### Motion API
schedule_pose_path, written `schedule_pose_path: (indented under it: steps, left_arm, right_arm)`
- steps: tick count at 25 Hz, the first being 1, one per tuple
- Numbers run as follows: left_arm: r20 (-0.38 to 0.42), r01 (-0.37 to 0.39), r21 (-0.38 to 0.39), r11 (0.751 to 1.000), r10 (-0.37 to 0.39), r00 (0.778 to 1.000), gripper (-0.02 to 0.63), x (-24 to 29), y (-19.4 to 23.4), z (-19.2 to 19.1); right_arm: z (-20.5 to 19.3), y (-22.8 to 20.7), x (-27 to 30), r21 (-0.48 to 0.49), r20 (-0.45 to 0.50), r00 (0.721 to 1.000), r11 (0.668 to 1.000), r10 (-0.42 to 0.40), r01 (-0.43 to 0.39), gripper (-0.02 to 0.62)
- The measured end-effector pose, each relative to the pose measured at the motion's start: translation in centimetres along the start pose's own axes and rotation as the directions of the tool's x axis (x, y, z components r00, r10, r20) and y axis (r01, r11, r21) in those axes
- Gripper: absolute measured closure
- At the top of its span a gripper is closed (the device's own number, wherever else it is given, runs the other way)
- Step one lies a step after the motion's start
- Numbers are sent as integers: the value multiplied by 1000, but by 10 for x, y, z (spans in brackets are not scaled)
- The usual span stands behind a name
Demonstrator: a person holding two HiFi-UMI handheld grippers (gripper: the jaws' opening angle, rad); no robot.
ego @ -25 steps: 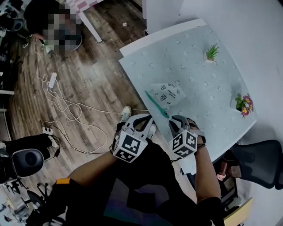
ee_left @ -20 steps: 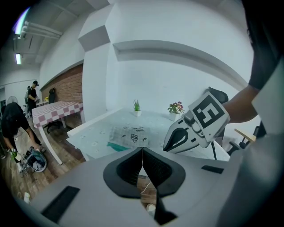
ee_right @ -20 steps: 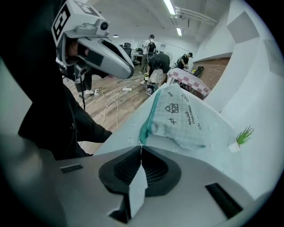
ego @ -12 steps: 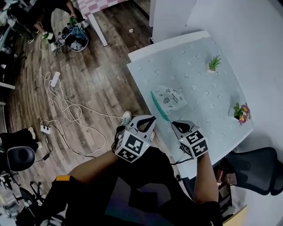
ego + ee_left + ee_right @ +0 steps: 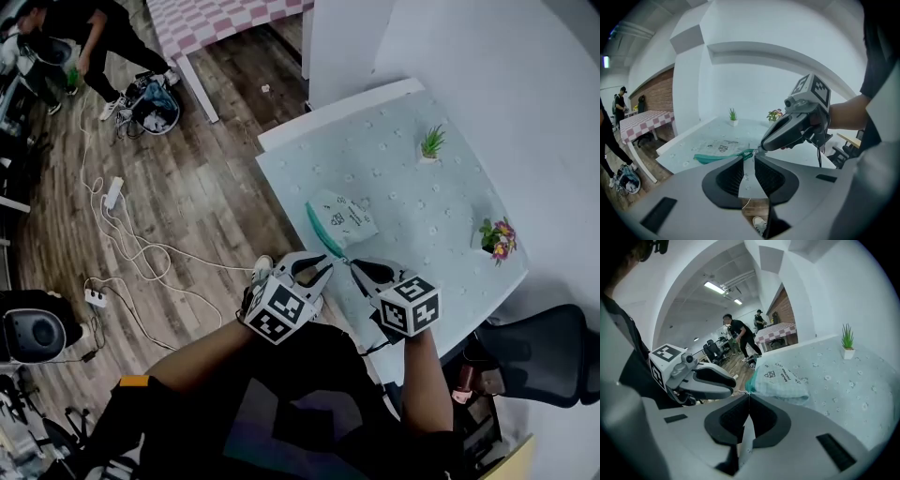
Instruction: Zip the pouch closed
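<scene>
fingers of left gripper (image 5: pixel 746 158): mine stand a narrow slit apart with bare table showing through the gap. nothing sits between them. the end of the teal zip strip (image 5: pixel 717 158) lies just past their tips.
fingers of right gripper (image 5: pixel 749 397): pressed together at the tips, right on the near end of that zip strip. what exactly they pinch is too small for me to make out.
both grippers: tip to tip and almost touching, at the near edge of the table (image 5: pixel 403 178).
pouch (image 5: pixel 345 214): lies flat on the table close to its left edge, with its near end at my tips. it is well apart from both plants.
pouch contents: i cannot see inside it.
pouch look: pale mint cloth, a little puffed, with small dark drawings and lettering on top. the zip strip runs along the side nearest the floor. i cannot tell whether the zip is open or closed.
white pot (image 5: pixel 847 354): holds a spiky green plant (image 5: pixel 431 141), on the far part of the table.
flowering plant (image 5: pixel 495 234): pink and purple blooms, at the table's right edge.
edges: the zip strip runs just inside the table's left edge, and my grippers hang partly over the near edge.
open room: bare cloth lies between the pouch and the plants. left of the table is wood floor (image 5: pixel 206 187) with loose cables (image 5: pixel 141 244). a dark chair (image 5: pixel 544 342) stands by the near right corner.
</scene>
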State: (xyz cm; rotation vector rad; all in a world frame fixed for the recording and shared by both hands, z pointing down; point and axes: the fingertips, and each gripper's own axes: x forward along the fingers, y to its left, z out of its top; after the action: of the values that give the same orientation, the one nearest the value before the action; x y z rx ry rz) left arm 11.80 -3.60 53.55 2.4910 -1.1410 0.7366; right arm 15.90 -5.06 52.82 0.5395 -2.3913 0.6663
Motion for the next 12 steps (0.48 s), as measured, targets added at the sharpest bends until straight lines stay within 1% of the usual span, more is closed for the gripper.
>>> schedule_pose_path:
  steps: [3, 9, 10, 12]
  left_arm:
    - [-19, 30, 13, 999, -30, 999, 517, 9, -4, 6]
    - [-37, 76, 47, 996, -75, 997, 513, 22, -5, 18]
    - [-37, 82, 53, 995, -80, 996, 516, 23, -4, 21]
    - [-38, 96, 65, 993, -93, 995, 568, 25, -1, 26]
  right_arm:
    - [6, 0, -5, 21, 26, 1000, 1000, -4, 3, 575]
    - [11, -2, -12, 61, 65, 998, 998, -22, 18, 574]
    - [13, -3, -12, 70, 69, 997, 997, -28, 24, 575]
    - [16, -6, -12, 92, 79, 996, 995, -40, 32, 574]
